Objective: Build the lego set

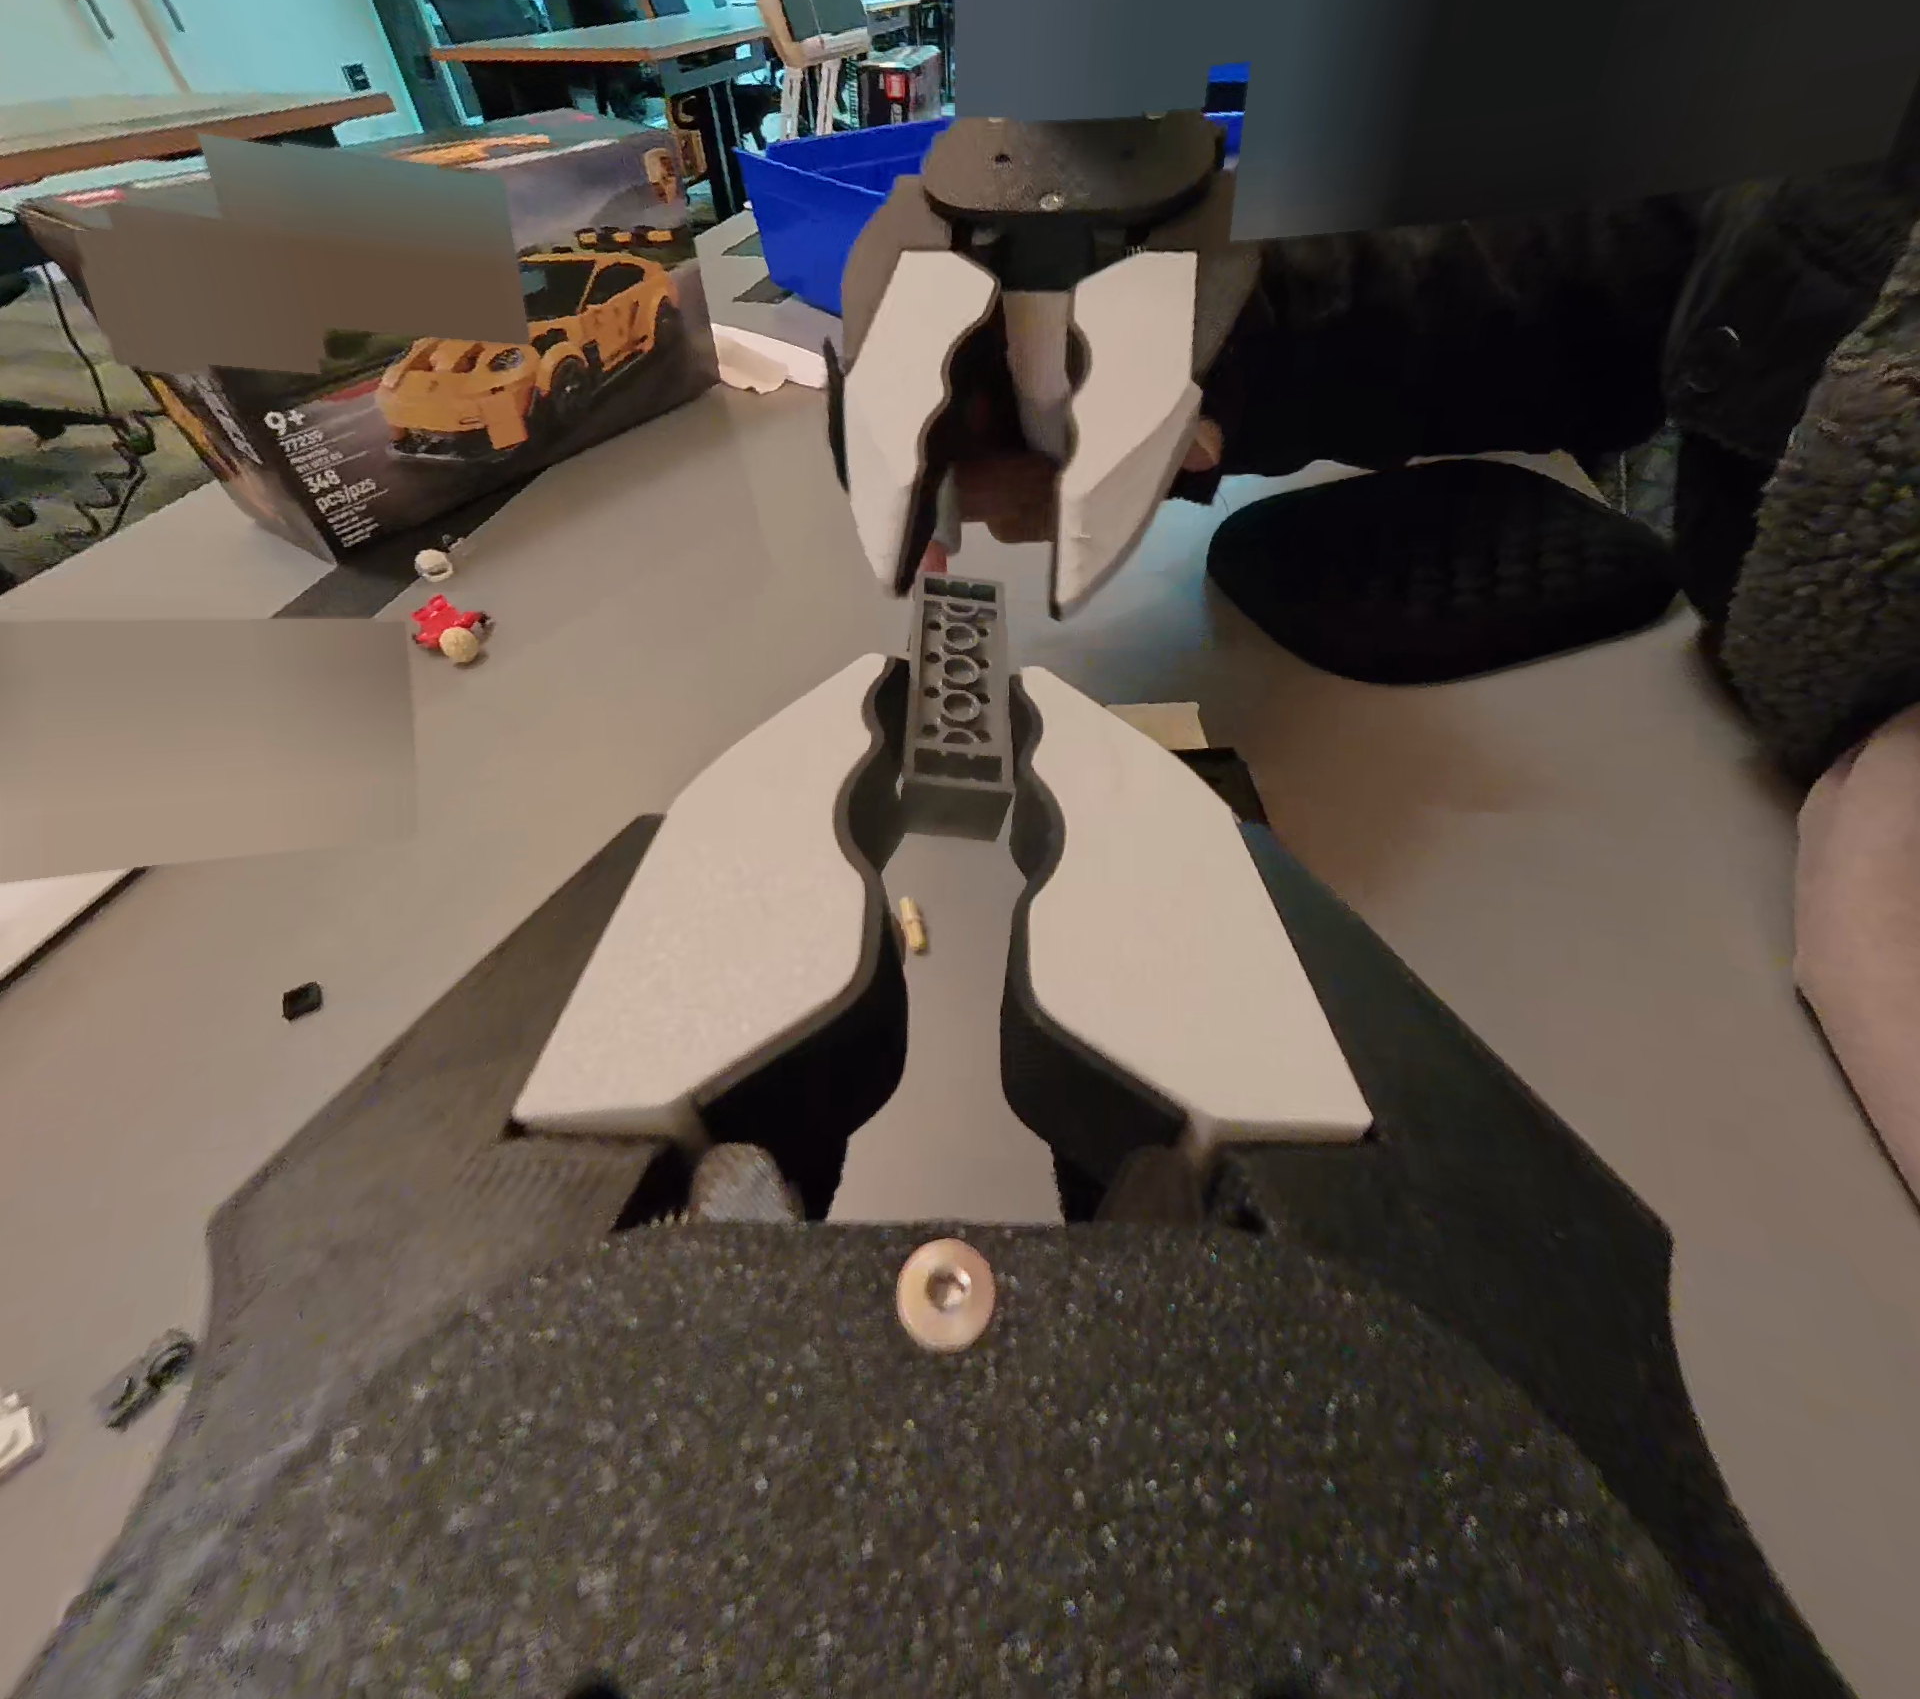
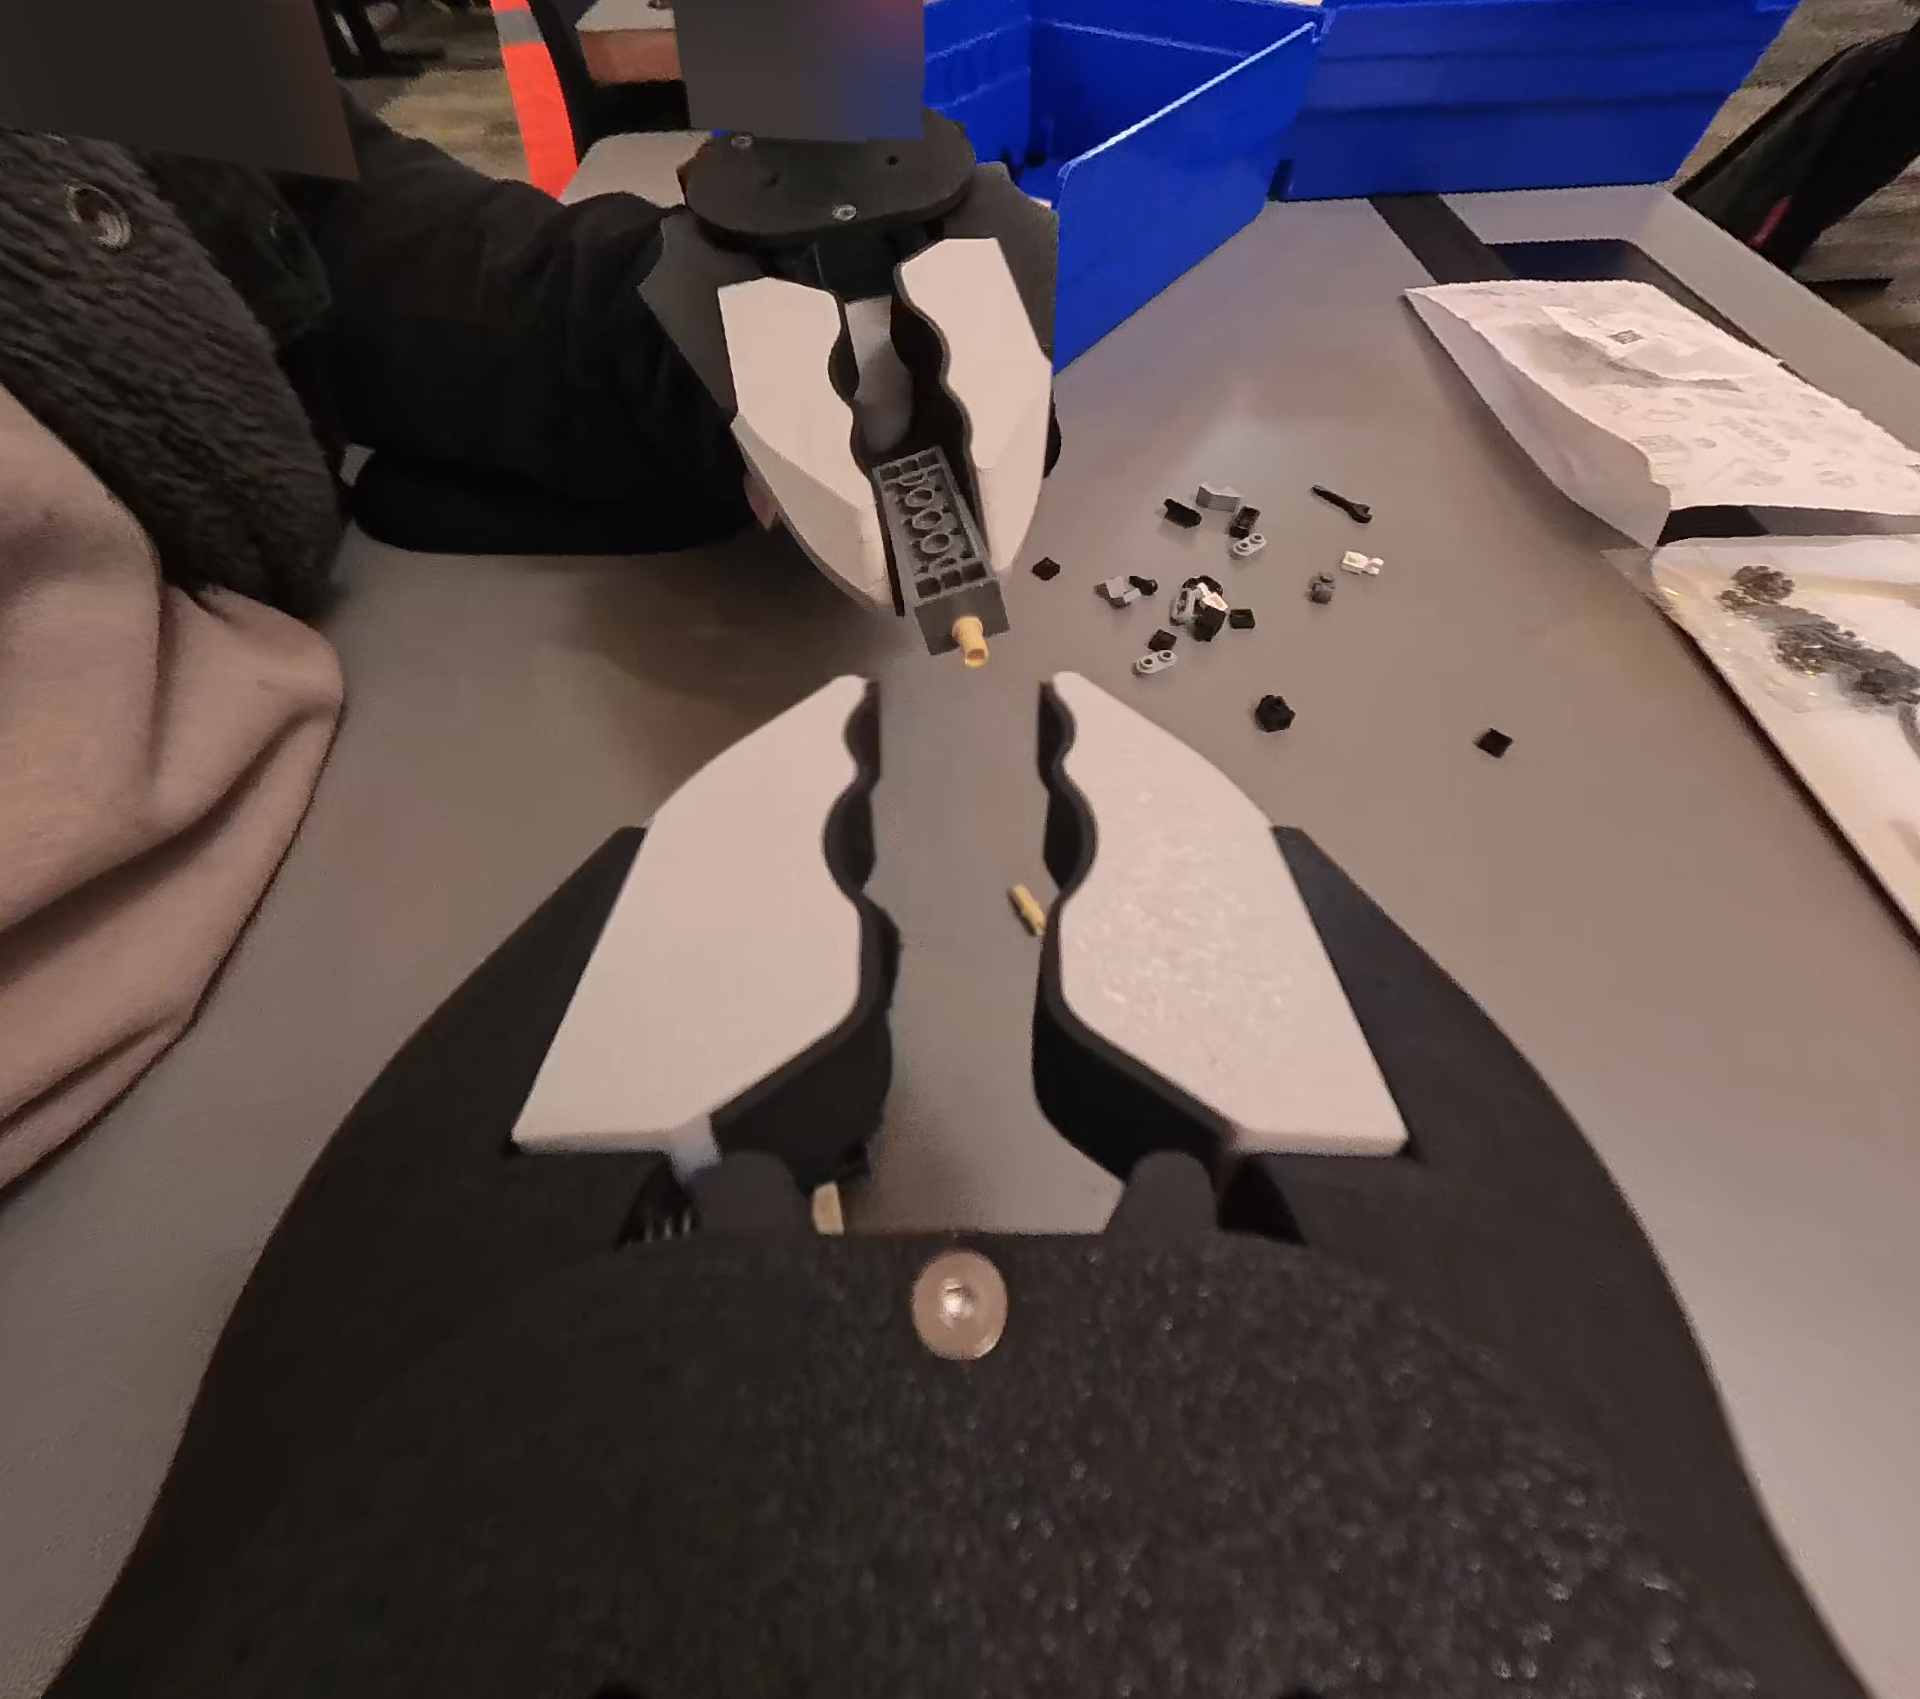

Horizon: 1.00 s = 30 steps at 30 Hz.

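My left gripper [image 1: 951, 673] is shut on a dark grey lego brick [image 1: 961, 714] with round holes, held above the grey table [image 1: 623, 714]. In the right wrist view the left gripper [image 2: 940, 579] points toward me, and a tan pin [image 2: 974, 641] sticks out of the brick's [image 2: 935, 548] near end. My right gripper [image 2: 958, 683] is open and empty, its tips just short of that pin. It also shows in the left wrist view [image 1: 982, 600], facing the brick's far end. A second tan pin [image 2: 1027, 908] lies loose on the table below the grippers.
Several small black, grey and white pieces [image 2: 1205, 589] are scattered to the right. A white paper bag [image 2: 1662, 413] and a clear bag of black parts [image 2: 1818, 662] lie at far right. Blue bins [image 2: 1143, 122] stand behind. The set's box [image 1: 436, 361] and a red piece [image 1: 447, 621] sit at left. My right tips are roughly 25 centimeters from the red piece [image 1: 447, 621].
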### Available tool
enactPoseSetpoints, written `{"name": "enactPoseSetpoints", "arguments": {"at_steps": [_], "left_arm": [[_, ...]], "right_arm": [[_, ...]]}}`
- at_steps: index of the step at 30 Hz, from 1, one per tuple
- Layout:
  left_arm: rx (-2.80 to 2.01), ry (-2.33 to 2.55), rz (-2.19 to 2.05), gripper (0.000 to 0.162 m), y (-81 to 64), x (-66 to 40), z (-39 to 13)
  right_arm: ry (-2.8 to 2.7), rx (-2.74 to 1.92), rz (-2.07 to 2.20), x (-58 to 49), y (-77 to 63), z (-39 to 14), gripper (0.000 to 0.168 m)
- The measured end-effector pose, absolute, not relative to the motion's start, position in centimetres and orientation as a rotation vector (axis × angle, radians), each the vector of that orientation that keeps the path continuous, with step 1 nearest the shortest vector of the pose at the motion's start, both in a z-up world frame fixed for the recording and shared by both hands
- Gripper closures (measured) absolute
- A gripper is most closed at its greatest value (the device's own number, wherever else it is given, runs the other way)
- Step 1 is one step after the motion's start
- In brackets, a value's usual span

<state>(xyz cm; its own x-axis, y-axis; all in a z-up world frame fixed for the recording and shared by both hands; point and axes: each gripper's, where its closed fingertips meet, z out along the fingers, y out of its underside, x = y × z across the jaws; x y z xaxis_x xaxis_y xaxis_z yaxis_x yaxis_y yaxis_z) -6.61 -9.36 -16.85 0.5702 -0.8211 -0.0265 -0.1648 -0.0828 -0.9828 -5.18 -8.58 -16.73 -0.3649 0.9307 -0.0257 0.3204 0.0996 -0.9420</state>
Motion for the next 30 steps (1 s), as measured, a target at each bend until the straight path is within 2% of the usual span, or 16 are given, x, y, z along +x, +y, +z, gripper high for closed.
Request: {"name": "enactPoseSetpoints", "arguments": {"at_steps": [2,4,6,8,18,26,30], "left_arm": [[-1.603,0.874,-0.675,0.145,-9.5,-6.3,-17.3],[-1.613,0.906,-0.694,0.145,-9.9,-5.8,-17.7],[-1.609,0.926,-0.697,0.145,-10.2,-5.3,-17.8],[-1.606,0.941,-0.688,0.145,-10.3,-5.1,-17.7],[-1.495,0.821,-0.774,0.147,-10.5,-5.9,-14.9],[-1.490,0.794,-0.773,0.147,-10.4,-5.8,-14.4],[-1.492,0.796,-0.796,0.139,-10.5,-5.6,-14.5]], "right_arm": [[-1.759,-1.208,1.241,-5.6,-9.1,-17.0,0.130],[-1.766,-1.164,1.211,-5.9,-9.5,-16.9,0.129],[-1.810,-1.139,1.184,-6.1,-9.8,-17.1,0.135],[-1.878,-1.104,1.203,-5.9,-10.5,-17.3,0.151],[-1.544,-1.059,1.645,-4.6,-9.9,-13.8,0.152],[-1.573,-1.032,1.550,-4.4,-9.8,-14.9,0.152],[-1.585,-1.022,1.517,-4.3,-9.6,-15.2,0.152]]}}
